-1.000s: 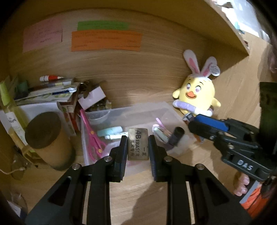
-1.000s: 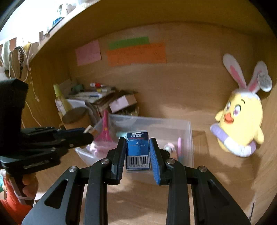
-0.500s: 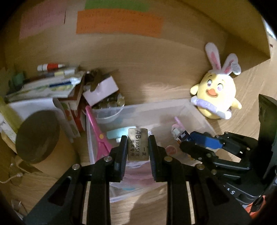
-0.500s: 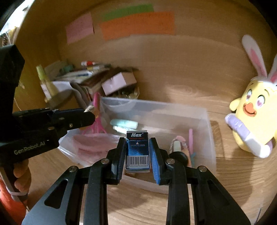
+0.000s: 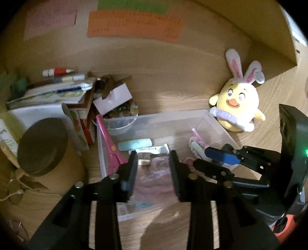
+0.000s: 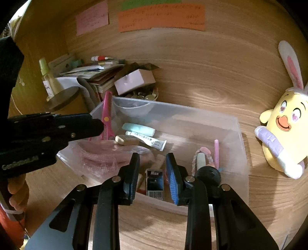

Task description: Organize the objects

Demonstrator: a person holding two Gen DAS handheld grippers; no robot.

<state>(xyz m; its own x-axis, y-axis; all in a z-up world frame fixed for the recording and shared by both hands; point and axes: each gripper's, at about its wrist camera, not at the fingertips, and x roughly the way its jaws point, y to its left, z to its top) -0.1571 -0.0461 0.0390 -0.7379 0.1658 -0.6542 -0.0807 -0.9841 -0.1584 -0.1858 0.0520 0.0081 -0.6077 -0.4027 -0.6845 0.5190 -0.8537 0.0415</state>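
Observation:
A clear plastic bin (image 5: 165,119) (image 6: 238,130) sits on the wooden desk. My left gripper (image 5: 154,161) is open above it; the tan eraser (image 5: 144,162) (image 6: 126,140) lies in the bin between its fingertips. My right gripper (image 6: 153,165) is open over the bin's near side; the blue Max staple box (image 6: 155,182) lies in the bin below it. The bin also holds pink scissors (image 5: 111,148) (image 6: 106,117), a mint tube (image 5: 135,144) (image 6: 138,129), a white tube (image 6: 146,140) and a pink pouch (image 5: 154,178).
A yellow bunny-eared plush (image 5: 237,107) (image 6: 283,130) sits right of the bin. A brown cylinder (image 5: 43,146), stacked books and papers (image 5: 53,92), a small white box (image 5: 113,98) and a bowl of trinkets (image 5: 121,123) crowd the left. Sticky notes (image 6: 160,16) hang on the back wall.
Both grippers opened over the bin. The eraser dropped from the left one and the Max box from the right one; both now lie inside the bin.

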